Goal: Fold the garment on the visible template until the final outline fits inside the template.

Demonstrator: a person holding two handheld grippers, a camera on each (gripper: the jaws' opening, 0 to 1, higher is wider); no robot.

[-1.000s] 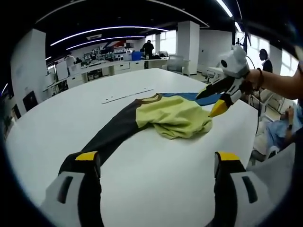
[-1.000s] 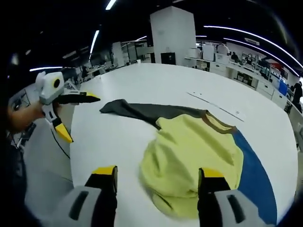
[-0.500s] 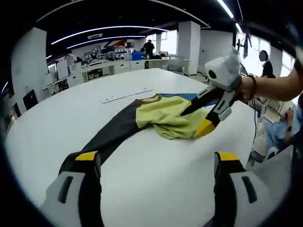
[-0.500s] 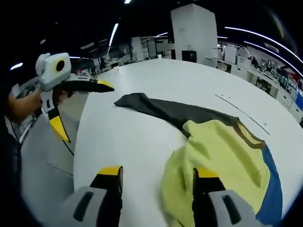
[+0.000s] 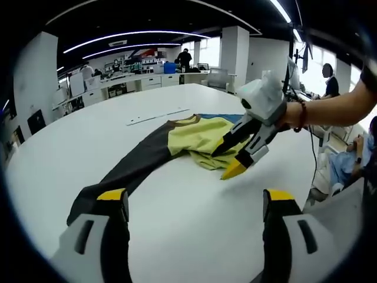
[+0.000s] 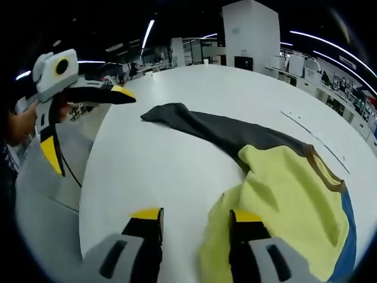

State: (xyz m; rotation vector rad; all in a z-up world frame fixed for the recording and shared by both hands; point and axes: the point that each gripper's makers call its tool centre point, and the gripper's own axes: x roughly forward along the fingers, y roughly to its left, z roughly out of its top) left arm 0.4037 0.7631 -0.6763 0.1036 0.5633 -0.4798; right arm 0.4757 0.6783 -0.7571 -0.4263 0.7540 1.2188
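The shirt (image 5: pixel 200 138) has a pale yellow body, a dark grey sleeve (image 6: pixel 206 127) and a brown collar (image 6: pixel 327 171). Under it lies a blue template (image 6: pixel 347 236) on a white table (image 5: pixel 177 200). Both grippers (image 5: pixel 230 162) (image 6: pixel 82 127) are white and black with yellow tips.

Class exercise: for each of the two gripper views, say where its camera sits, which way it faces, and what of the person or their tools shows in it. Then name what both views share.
Left gripper view: rides the left tool, facing across the white table along the dark sleeve; the right tool and a forearm enter from the right.
Right gripper view: rides the right tool, at the edge of the yellow garment, facing the sleeve; the left tool and a hand enter from the left.
Shared: garment, blue template, table, both tools.
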